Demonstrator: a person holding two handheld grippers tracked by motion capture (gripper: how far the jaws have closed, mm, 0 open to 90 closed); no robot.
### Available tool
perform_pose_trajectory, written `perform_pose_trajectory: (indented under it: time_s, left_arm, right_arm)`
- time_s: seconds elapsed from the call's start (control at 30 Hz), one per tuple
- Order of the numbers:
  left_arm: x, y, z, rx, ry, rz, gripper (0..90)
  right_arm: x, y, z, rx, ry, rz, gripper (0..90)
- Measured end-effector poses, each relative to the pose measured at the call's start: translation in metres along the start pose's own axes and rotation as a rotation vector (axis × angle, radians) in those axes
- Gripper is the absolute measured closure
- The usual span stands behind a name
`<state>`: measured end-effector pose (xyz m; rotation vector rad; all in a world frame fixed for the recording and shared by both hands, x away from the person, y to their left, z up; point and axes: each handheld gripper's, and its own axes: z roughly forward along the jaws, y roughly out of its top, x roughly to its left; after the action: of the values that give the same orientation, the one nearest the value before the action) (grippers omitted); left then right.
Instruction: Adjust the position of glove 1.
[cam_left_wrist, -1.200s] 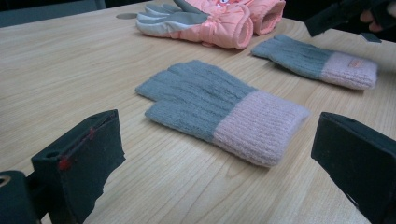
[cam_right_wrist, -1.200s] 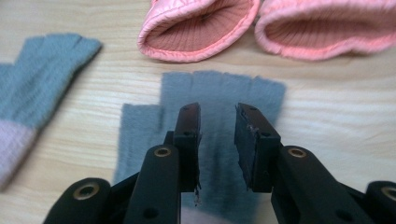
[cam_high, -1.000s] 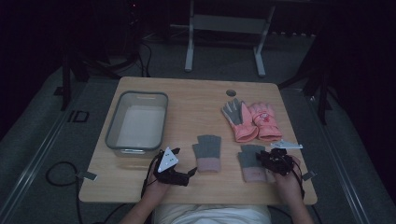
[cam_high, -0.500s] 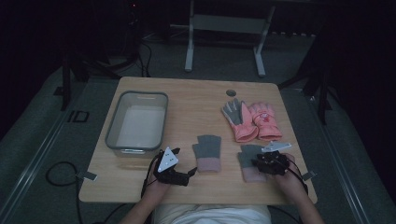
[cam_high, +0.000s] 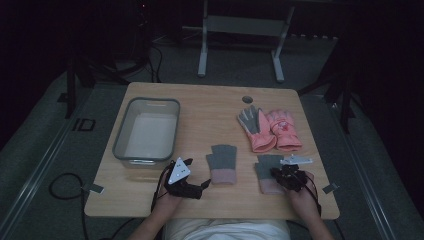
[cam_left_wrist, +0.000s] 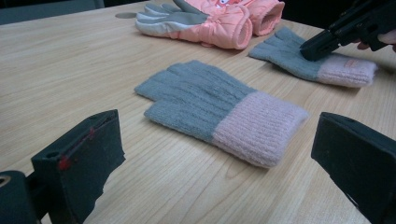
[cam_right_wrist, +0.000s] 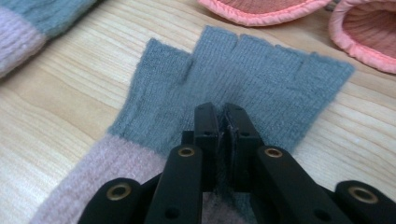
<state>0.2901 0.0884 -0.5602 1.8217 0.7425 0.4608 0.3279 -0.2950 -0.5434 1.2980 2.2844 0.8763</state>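
Right gripper (cam_right_wrist: 223, 122) now lower, fingers pinched on right knit glove (cam_right_wrist: 261, 79); left gripper (cam_left_wrist: 224, 158) fingers wide apart

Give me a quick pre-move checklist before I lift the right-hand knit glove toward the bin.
1. Right gripper closed on the right knit glove: ok, its jaws are pressed together with a pinch of grey knit between them.
2. Grip secure enough to lift: cannot tell; only a small fold of fabric is caught.
3. Left gripper out of the way: ok, jaws wide open and holding nothing, facing the left knit glove.
4. Clear bin ready: ok, it looks empty.
5. Pink gloves clear of the lift: ok, they lie apart from the held glove, farther up the table.
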Motion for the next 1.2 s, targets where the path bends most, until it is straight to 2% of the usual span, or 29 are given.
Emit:
perform_pose_trajectory:
  time_s: [0.07,0.13,0.33,0.4,0.53,0.7,0.9,1.2]
  left_arm:
    - [0.0,0.0,0.0,-0.001,-0.001,0.0,1.7]
    - [0.0,0.0,-0.001,-0.002,-0.006,0.002,1.7]
    - [0.0,0.0,0.0,-0.001,-0.005,-0.001,1.7]
    - [0.0,0.0,0.0,0.002,0.0,0.0,1.7]
    - [-0.001,0.0,0.001,0.005,0.003,0.003,1.7]
    - [0.0,0.0,0.0,-0.002,0.0,0.0,1.7]
    - [0.0,0.0,0.0,-0.002,-0.001,0.002,1.7]
    - [0.001,0.0,0.0,0.0,-0.004,-0.004,1.7]
  right_arm:
    - [0.005,0.002,-0.003,-0.001,-0.023,0.023,85.8]
    - [0.009,0.003,-0.009,-0.014,-0.018,0.044,85.8]
    - [0.019,0.017,-0.032,-0.059,-0.045,0.054,85.9]
    - [0.02,0.028,-0.041,-0.089,-0.043,0.07,85.9]
    - [0.025,0.054,-0.061,-0.154,-0.056,0.059,85.9]
    - [0.032,0.082,-0.072,-0.214,-0.051,0.053,85.9]
    - [0.048,0.107,-0.071,-0.245,-0.025,0.039,85.8]
    - [0.079,0.127,-0.048,-0.244,0.048,0.022,85.8]
